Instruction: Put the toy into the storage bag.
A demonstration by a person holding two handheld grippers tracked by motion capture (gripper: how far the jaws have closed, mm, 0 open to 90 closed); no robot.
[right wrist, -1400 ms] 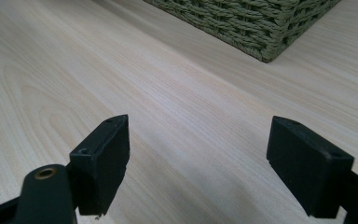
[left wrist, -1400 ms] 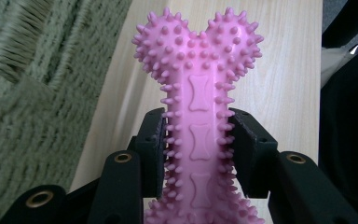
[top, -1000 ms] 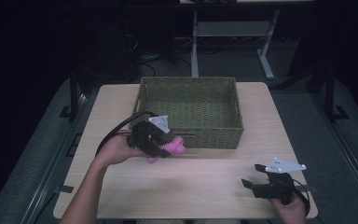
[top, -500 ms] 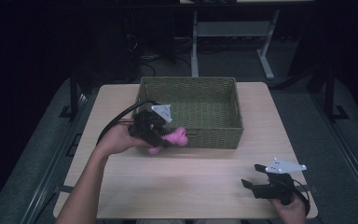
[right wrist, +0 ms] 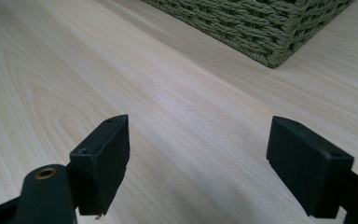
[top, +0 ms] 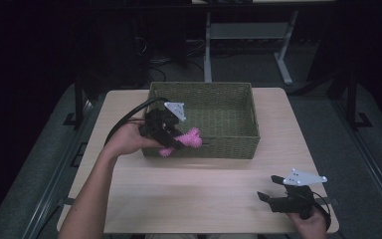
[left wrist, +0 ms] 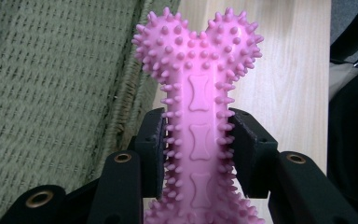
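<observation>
The pale wooden table (top: 199, 199) carries a woven green basket (top: 229, 149) toward twelve o'clock, and little else. At about ten o'clock from the table's middle, the left gripper (top: 176, 142) hangs at the basket's near-left wall, its jaws clamped on the waist of a pink spiked bone toy (left wrist: 198, 112), which sits above the near rim, head pointing to three o'clock. The toy looks like light rubber: springy, nubbed all over, so unlikely to slip, and nothing a drop would hurt. The narrow shank is the sensible place to grip, as the knobbed ends would roll between flat pads. What stands in the way is the basket's near wall; the toy needs to clear that rim before going inside. The right gripper (top: 273, 195) rests at five o'clock on the table, jaws spread wide with nothing between them, well apart from the basket.
</observation>
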